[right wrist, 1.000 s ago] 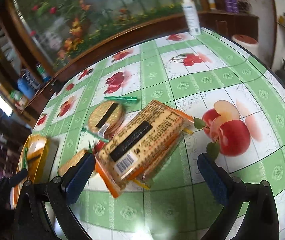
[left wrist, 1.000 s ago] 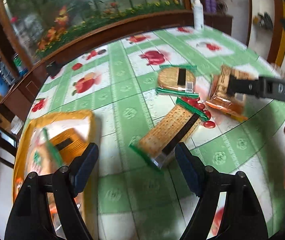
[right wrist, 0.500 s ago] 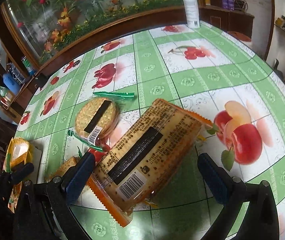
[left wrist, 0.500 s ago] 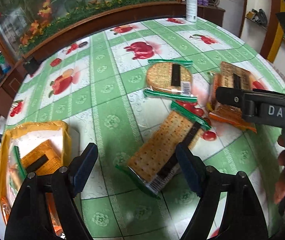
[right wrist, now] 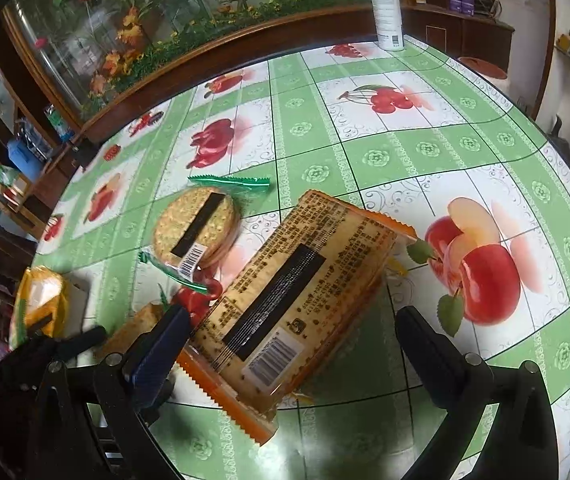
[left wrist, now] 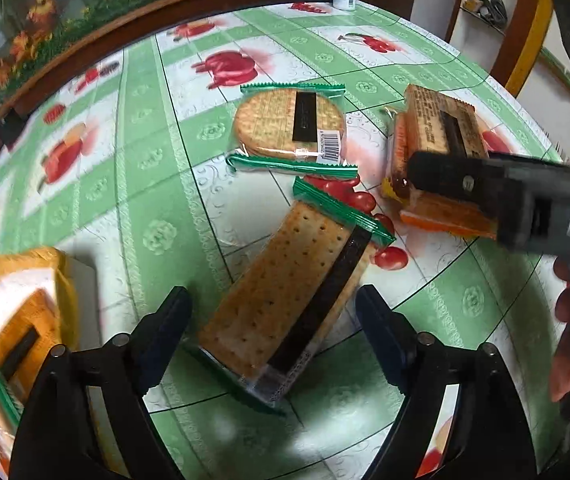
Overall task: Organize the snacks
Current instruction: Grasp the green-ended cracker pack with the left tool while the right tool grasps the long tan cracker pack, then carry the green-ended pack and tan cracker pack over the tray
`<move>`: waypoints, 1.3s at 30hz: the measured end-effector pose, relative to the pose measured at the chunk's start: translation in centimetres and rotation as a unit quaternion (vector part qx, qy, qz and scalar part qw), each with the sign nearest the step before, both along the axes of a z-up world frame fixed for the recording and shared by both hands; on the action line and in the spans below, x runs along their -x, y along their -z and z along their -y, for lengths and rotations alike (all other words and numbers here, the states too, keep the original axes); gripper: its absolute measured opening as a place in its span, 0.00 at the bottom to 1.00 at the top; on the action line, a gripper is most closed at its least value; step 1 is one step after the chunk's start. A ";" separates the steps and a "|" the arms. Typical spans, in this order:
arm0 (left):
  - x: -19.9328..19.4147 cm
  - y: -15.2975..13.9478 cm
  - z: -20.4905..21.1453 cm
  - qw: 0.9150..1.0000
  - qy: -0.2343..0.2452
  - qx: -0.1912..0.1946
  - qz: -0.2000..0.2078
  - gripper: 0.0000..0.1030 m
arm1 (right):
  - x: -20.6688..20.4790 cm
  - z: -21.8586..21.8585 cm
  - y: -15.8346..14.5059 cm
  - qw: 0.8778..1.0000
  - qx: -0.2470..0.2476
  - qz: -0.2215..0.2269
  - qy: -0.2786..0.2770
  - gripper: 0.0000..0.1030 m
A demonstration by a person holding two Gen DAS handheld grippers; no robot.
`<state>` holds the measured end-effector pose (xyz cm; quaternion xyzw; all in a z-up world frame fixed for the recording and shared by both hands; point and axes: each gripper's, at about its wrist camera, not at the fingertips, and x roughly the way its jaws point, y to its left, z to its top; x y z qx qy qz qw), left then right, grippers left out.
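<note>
A long rectangular cracker pack (left wrist: 285,288) in a green wrapper lies flat on the table. My left gripper (left wrist: 273,336) straddles its near end, jaws opening, and neither pad touches it. An orange-wrapped cracker pack (right wrist: 301,292) lies between the wide jaws of my right gripper (right wrist: 293,344), which is open; its left pad is close to the pack's edge and its right pad is well clear. A round cracker pack (left wrist: 289,124) rests farther back, also visible as the round cracker pack (right wrist: 197,228) in the right wrist view. The right gripper's finger (left wrist: 505,196) crosses the orange pack (left wrist: 437,136) in the left wrist view.
A yellow-rimmed tray (left wrist: 61,272) holding snack packs sits at the table's left edge. A white bottle (right wrist: 385,4) stands at the far edge, near a wooden ledge with flowers. The table has a green and white fruit-print cloth (right wrist: 405,152). A hand (left wrist: 565,344) is at the right.
My left gripper has come down and forward over the rectangular pack, whose near end now lies between its slightly wider jaws. The right gripper drew closer to the orange pack, then held still.
</note>
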<state>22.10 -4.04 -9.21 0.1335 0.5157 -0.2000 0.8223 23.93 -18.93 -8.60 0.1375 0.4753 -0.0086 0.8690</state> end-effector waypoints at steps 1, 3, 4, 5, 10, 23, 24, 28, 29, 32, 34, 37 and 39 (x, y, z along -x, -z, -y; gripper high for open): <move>0.1 0.1 -0.1 1.000 -0.003 0.006 -0.004 0.82 | -0.1 -0.1 0.1 1.000 0.005 -0.001 -0.003 1.00; 0.8 0.0 -0.1 1.000 -0.005 0.005 0.000 0.82 | 0.0 -0.3 0.1 1.000 0.018 0.005 -0.008 1.00; 1.1 0.1 -0.1 1.000 -0.005 0.006 -0.001 0.82 | 0.1 -0.2 0.1 1.000 0.022 0.007 -0.010 1.00; 1.6 0.1 -0.1 1.000 -0.008 0.006 0.000 0.82 | 0.2 -0.2 0.0 0.999 0.027 0.009 -0.015 1.00; 3.6 -0.1 -0.1 1.000 -0.024 0.019 -0.005 0.81 | 0.9 0.6 -0.2 0.998 0.055 0.017 -0.029 1.00; 0.3 -0.5 -2.3 0.991 -0.110 0.071 -0.017 0.81 | -0.5 0.4 0.6 0.997 0.060 0.007 -0.049 0.98; 0.2 -0.4 -2.0 0.992 -0.107 0.065 -0.012 0.80 | -0.4 0.4 0.6 0.997 0.057 0.009 -0.052 0.95; 0.5 -0.6 -0.8 0.995 -0.094 0.033 0.019 0.44 | 0.1 0.6 0.6 0.997 0.045 0.021 -0.058 0.75; 0.5 -0.6 -0.7 0.995 -0.093 0.033 0.018 0.44 | 0.2 0.7 0.5 0.997 0.039 0.023 -0.059 0.69; 0.5 -0.7 -0.9 0.994 -0.094 0.046 0.021 0.44 | 0.4 1.2 0.2 0.997 0.032 0.028 -0.061 0.61; 0.7 -0.8 -1.2 0.993 -0.099 0.054 0.021 0.44 | 0.5 1.5 0.1 0.997 0.024 0.031 -0.062 0.60; 1.2 -1.0 -1.6 0.992 -0.108 0.056 0.029 0.44 | 1.1 1.9 -0.2 0.997 0.015 0.042 -0.062 0.54; 1.8 -1.5 -2.0 0.991 -0.112 0.063 0.035 0.44 | 1.7 2.1 -0.6 0.997 0.002 0.051 -0.063 0.54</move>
